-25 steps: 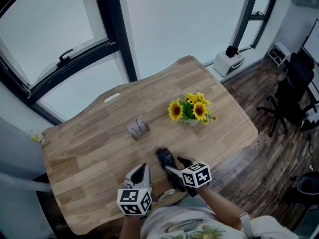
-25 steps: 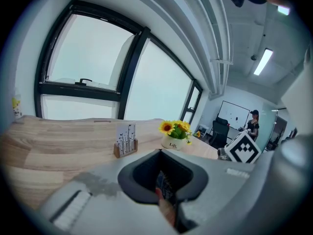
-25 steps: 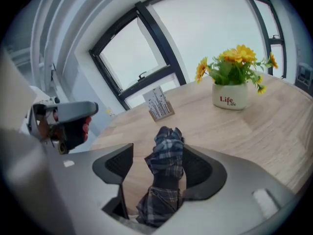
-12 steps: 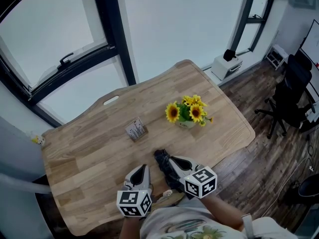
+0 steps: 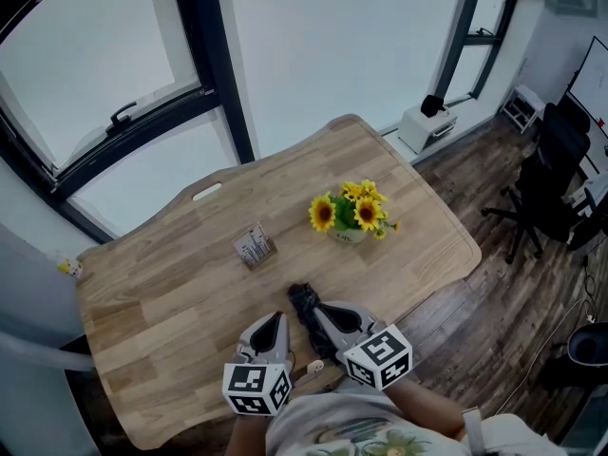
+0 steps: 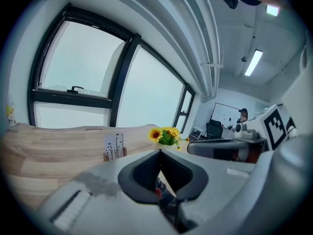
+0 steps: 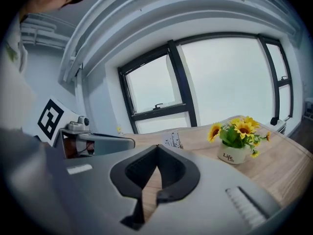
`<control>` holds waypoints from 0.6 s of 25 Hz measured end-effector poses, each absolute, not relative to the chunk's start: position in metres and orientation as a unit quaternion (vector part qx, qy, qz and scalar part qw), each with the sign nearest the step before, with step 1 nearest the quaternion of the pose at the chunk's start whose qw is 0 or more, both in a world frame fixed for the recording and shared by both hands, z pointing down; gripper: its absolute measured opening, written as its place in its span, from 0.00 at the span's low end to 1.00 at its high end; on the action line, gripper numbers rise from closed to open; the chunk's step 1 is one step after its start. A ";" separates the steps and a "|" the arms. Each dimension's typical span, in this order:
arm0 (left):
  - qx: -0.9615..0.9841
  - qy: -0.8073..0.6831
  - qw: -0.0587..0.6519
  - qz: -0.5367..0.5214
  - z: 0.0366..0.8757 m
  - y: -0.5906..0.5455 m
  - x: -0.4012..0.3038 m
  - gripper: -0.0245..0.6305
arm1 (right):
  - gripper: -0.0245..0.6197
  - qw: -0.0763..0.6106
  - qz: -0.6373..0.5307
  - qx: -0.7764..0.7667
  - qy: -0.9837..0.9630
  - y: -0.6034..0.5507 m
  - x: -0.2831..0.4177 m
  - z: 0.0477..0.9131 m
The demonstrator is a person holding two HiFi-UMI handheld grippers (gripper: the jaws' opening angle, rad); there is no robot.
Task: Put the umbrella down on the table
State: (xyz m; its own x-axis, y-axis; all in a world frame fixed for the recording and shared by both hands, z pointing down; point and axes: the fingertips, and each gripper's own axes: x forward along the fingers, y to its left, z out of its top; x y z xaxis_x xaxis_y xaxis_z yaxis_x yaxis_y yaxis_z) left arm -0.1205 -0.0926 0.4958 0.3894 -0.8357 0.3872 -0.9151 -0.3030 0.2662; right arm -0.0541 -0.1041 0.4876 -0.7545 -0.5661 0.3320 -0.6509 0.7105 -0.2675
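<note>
A folded black umbrella (image 5: pixel 304 304) lies on the wooden table (image 5: pixel 171 283) near its front edge, its tan handle (image 5: pixel 316 372) toward me. My right gripper (image 5: pixel 323 314) hovers just above the umbrella. Its jaws have just been closing and now meet at the tips with nothing between them (image 7: pixel 157 148). My left gripper (image 5: pixel 273 323) hangs to the left of the umbrella, apart from it, jaws shut tip to tip (image 6: pixel 160 152). Something dark and red shows low in the gap behind its tips; I cannot tell what it is.
A small pot of sunflowers (image 5: pixel 347 212) stands right of the table's middle. A little card holder (image 5: pixel 254 246) stands left of it. Large windows run behind the table. An office chair (image 5: pixel 556 179) stands on the floor at the far right.
The right gripper's jaws, open around the umbrella a second ago, have shut and the gripper has lifted off it. The umbrella stays on the table. The left gripper has risen slightly.
</note>
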 end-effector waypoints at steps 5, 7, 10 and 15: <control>0.804 -0.543 0.225 0.089 0.495 -0.091 -0.116 0.04 | 0.04 0.118 0.184 0.330 -0.918 -0.101 -0.053 0.486; 0.804 -0.542 0.225 0.090 0.495 -0.090 -0.114 0.04 | 0.04 0.119 0.185 0.331 -0.918 -0.101 -0.052 0.486; 0.805 -0.541 0.226 0.091 0.495 -0.091 -0.113 0.04 | 0.04 0.119 0.185 0.333 -0.917 -0.101 -0.051 0.486; 0.807 -0.538 0.225 0.092 0.496 -0.090 -0.109 0.04 | 0.04 0.122 0.187 0.336 -0.915 -0.101 -0.048 0.488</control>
State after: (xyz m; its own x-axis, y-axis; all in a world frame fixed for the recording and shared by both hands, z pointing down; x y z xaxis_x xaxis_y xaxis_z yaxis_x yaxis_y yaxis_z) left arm -0.1093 -0.0902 0.4958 0.4039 -0.8274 0.3902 -0.9100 -0.3198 0.2638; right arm -0.0476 -0.1008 0.4878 -0.7439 -0.5699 0.3490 -0.6611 0.7042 -0.2591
